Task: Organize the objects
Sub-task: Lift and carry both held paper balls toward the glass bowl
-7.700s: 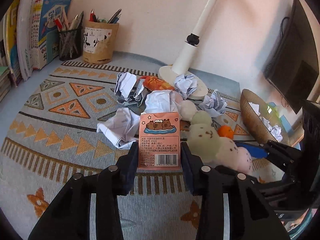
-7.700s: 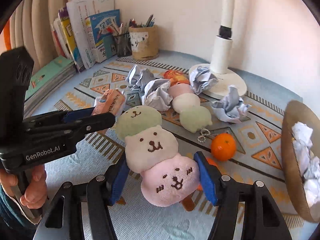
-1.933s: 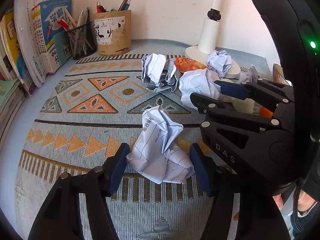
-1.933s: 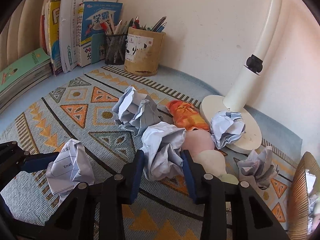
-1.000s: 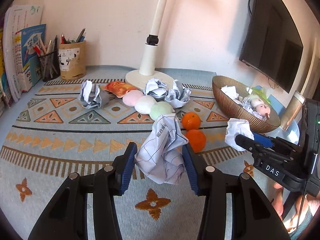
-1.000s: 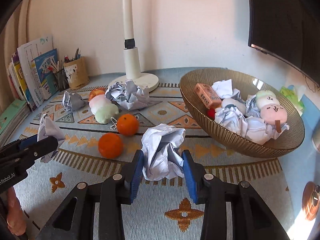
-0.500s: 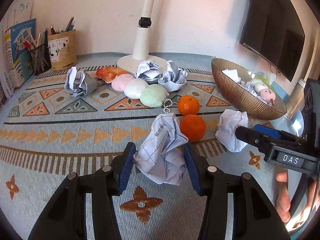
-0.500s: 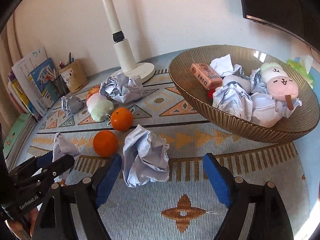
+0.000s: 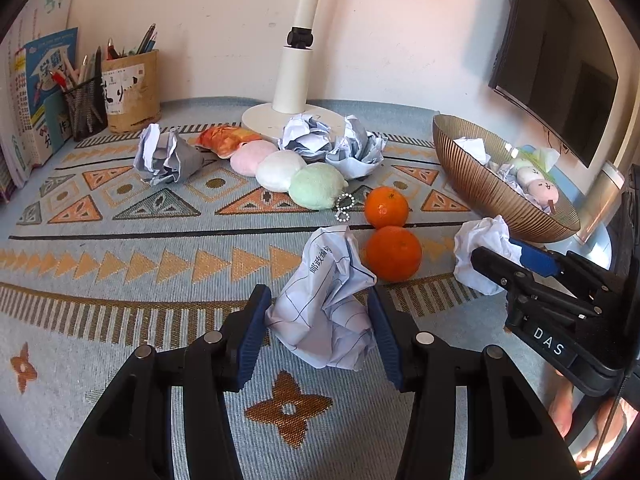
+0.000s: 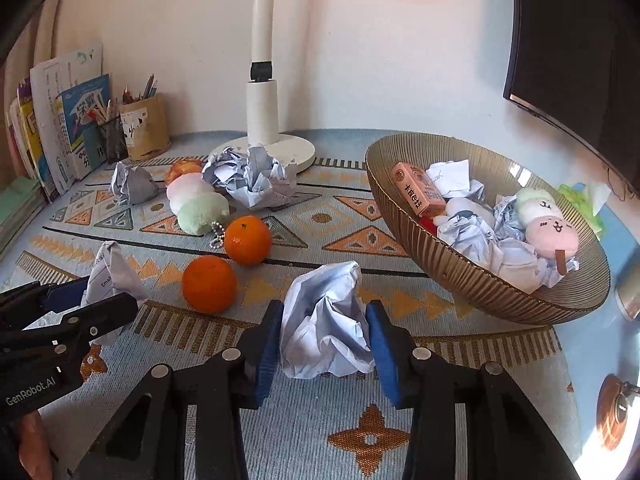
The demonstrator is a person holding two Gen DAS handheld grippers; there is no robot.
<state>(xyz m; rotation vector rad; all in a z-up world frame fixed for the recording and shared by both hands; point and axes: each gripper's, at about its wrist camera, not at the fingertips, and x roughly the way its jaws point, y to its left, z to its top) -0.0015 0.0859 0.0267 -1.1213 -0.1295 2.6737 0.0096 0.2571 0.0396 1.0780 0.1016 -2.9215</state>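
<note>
Two black grippers with blue pads work over a desk covered by a pale blue woven mat (image 9: 120, 248) with orange triangles.

The left gripper (image 9: 318, 332) is clenched on a lined paper ball (image 9: 326, 304), a crumpled white sheet with blue ruled lines and printed black characters, its folds bulging above the pads. It sits near the front edge of the desk, just beside two oranges (image 9: 393, 253).

The right gripper (image 10: 326, 340) grasps a second paper ball (image 10: 326, 320), plain white with bluish shadows in its creases, pressed between both pads. It is also near the front edge, just short of the ribbed bronze bowl (image 10: 460, 272) at the right edge of the desk.

The bowl holds more crumpled paper, a pink card box (image 10: 416, 192) and a pink and green plush toy (image 10: 548, 224).

Toward the back edge lie three more crumpled papers (image 9: 332, 144), a row of pink, white and green plush balls (image 9: 280, 170) and an orange snack packet (image 9: 224, 140). A white lamp base (image 10: 276, 148) stands behind them. Pen holders (image 9: 128, 84) and upright books (image 10: 68, 120) fill the back left corner.
</note>
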